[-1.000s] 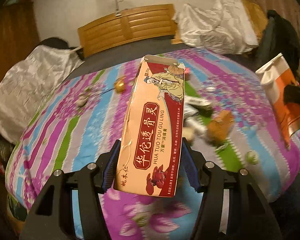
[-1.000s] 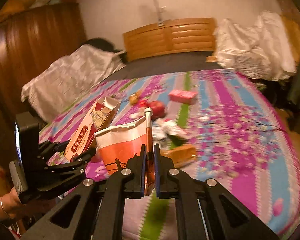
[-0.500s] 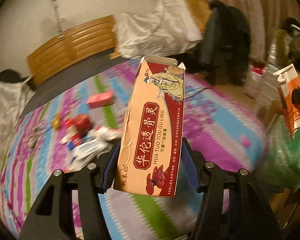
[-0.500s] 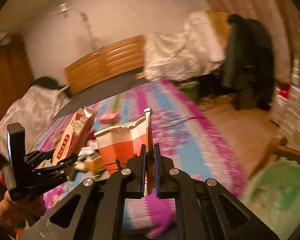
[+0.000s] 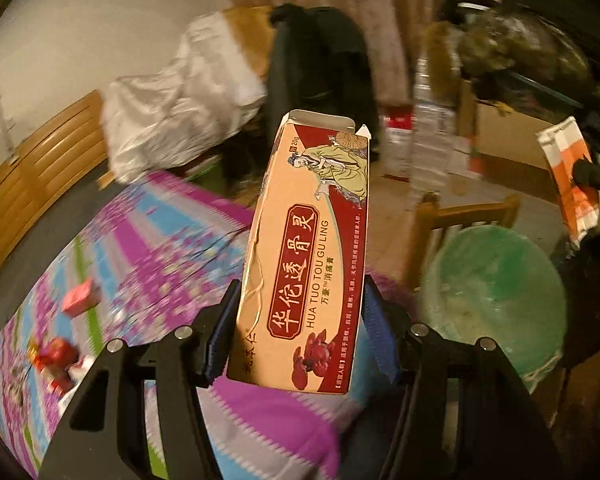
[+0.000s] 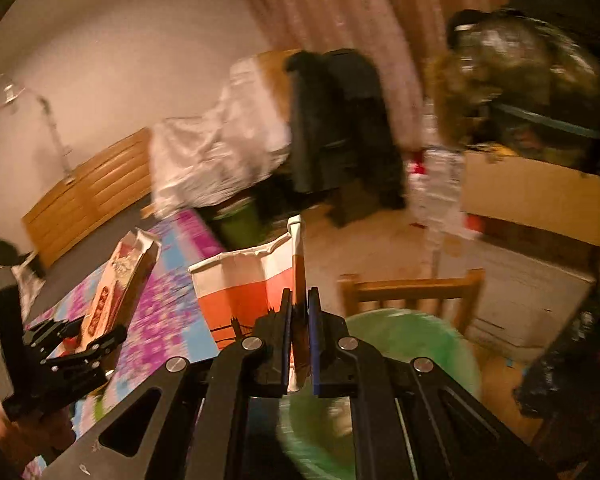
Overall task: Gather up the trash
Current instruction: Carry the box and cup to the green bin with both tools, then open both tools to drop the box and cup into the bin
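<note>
Two pieces of trash held near the green-lined bin

The tall tan-and-red carton (image 5: 308,256) stands upright, clamped between the pads of the left claw (image 5: 300,332), over the corner of the bed (image 5: 148,248) beside the bin (image 5: 496,292). The orange-and-white paper bag (image 6: 256,280) is pinched flat by its edge in the tightly closed right claw (image 6: 299,344), just above the bin's rim. More litter lies on the bedspread.

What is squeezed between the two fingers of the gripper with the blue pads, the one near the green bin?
An orange and white paper bag, pinched flat in the right gripper, shown in the right wrist view.
</note>
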`<state>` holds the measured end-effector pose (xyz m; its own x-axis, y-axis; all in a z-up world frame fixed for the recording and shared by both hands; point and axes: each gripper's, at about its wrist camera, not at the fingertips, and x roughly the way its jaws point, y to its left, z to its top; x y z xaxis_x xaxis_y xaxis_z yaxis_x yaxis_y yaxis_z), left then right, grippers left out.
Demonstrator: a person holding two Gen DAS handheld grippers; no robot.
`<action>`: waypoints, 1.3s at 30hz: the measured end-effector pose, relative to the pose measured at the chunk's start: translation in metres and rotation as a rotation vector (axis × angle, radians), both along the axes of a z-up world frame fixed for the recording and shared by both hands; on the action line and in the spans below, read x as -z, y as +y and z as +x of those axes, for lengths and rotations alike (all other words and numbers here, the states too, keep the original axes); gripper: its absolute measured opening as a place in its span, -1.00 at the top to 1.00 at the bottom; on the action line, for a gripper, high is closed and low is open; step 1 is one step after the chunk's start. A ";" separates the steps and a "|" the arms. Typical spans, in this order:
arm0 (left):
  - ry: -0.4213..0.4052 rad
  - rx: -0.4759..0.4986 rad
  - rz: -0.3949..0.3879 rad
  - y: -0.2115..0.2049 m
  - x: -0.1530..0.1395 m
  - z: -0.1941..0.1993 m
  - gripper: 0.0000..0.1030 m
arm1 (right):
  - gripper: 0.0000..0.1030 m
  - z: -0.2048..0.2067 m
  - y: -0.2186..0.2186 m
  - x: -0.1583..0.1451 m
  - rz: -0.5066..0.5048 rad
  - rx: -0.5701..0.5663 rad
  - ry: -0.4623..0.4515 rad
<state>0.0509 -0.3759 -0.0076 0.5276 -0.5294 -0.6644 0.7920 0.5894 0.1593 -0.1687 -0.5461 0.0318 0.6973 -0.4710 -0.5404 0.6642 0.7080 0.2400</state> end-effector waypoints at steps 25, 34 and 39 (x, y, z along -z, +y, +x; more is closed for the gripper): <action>0.100 0.305 0.142 -0.114 0.049 -0.077 -0.09 | 0.84 -0.069 -0.054 0.047 0.062 0.253 0.196; 0.159 0.369 0.175 -0.122 0.064 -0.082 -0.23 | 0.72 -0.052 -0.052 0.061 0.094 0.220 0.195; 0.201 0.361 0.166 -0.117 0.066 -0.073 -0.27 | -0.15 -0.051 -0.051 0.072 0.089 0.260 0.211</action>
